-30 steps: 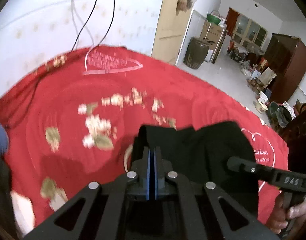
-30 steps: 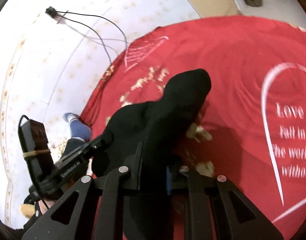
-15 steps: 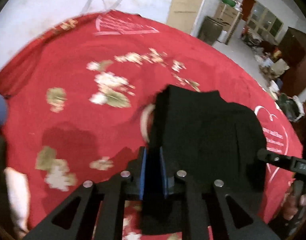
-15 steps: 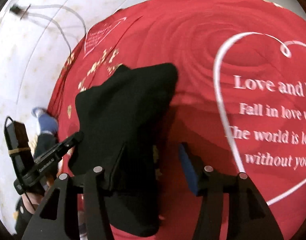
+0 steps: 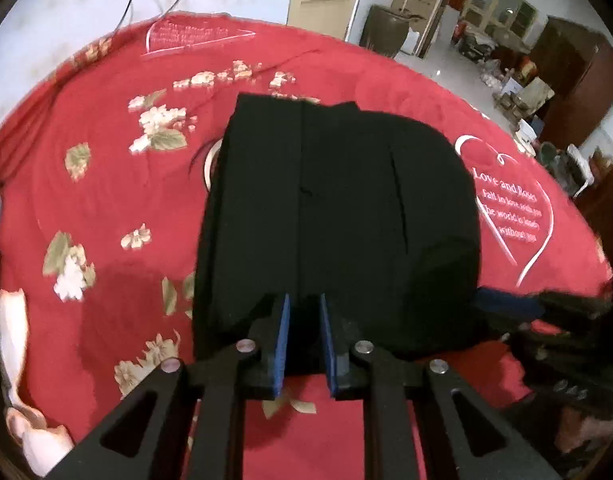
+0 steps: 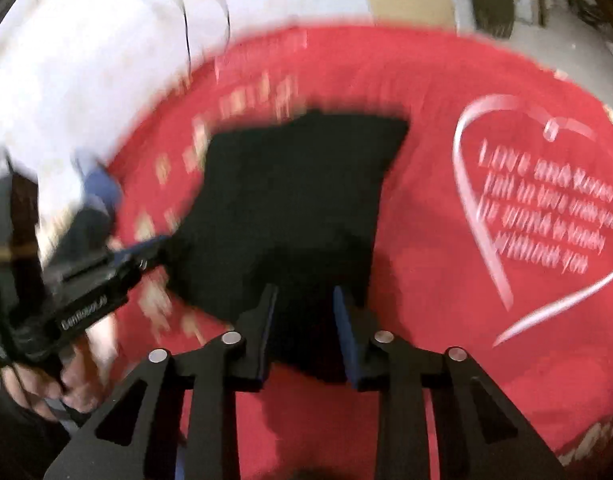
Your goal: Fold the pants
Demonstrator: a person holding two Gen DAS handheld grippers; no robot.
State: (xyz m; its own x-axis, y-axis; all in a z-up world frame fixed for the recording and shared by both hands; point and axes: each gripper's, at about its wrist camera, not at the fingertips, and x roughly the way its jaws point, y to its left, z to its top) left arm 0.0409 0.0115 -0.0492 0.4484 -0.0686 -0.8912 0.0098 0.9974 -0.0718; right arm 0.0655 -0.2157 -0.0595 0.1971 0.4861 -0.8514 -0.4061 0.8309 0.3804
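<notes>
Red bedspread [image 5: 106, 208] with flower print and a white heart motif [image 5: 506, 208]; pale wall behind, doorway and dark cupboards beyond.

Item 1, pants [image 5: 338, 208]: black, lying flat on the bedspread as a compact folded block, just left of the heart. 1.0 s ago they hung bunched and lifted from both tools; 0.5 s ago they were half lowered; now they are laid down, near edge under the tool tips.

Item 2, left gripper [image 5: 304, 316]: jaws slightly apart over the near edge of the pants, blue pads showing. 1.0 s ago the pads were pressed together on cloth; the gap has since widened, so the hold looks released.

Item 3, right gripper [image 6: 304, 300]: jaws spread wide at the near edge of the pants, cloth between them but not pinched. This view is motion-blurred.

Judgement: this fold looks placed and let go. Whether a further fold is needed cannot be told; the block already appears small and squared.
</notes>
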